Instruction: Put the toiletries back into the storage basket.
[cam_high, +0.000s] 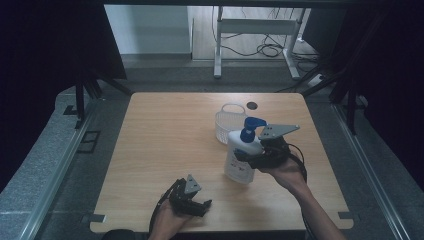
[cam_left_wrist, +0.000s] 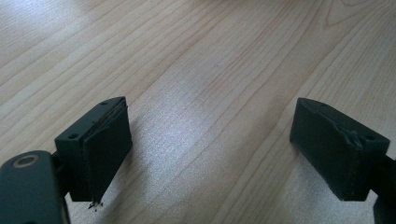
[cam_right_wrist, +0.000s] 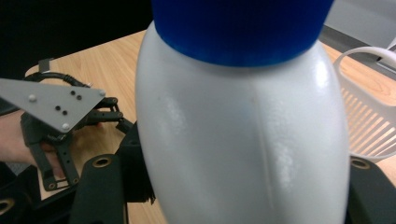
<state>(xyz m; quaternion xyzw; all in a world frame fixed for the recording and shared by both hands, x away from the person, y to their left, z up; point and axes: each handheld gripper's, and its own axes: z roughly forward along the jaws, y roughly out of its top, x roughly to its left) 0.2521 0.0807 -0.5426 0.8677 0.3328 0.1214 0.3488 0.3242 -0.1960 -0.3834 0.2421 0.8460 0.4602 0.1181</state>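
Note:
A white pump bottle (cam_high: 239, 159) with a blue pump head (cam_high: 251, 127) leans slightly at the right of the wooden table (cam_high: 165, 130). My right gripper (cam_high: 248, 158) is shut on the bottle's upper body, coming at it from the right. In the right gripper view the bottle (cam_right_wrist: 243, 126) sits between the jaws, its blue collar (cam_right_wrist: 243, 28) at the top. Whether its base touches the table I cannot tell. My left gripper (cam_high: 204, 206) rests low near the table's front edge, open. In the left gripper view its gripper (cam_left_wrist: 210, 154) has bare wood between the pads.
A small white slatted basket (cam_high: 226, 125) stands just behind the bottle, and its rim (cam_right_wrist: 369, 116) also appears in the right gripper view. A dark round hole (cam_high: 251, 105) marks the table's far side. The left gripper (cam_right_wrist: 56, 126) is seen beyond the bottle.

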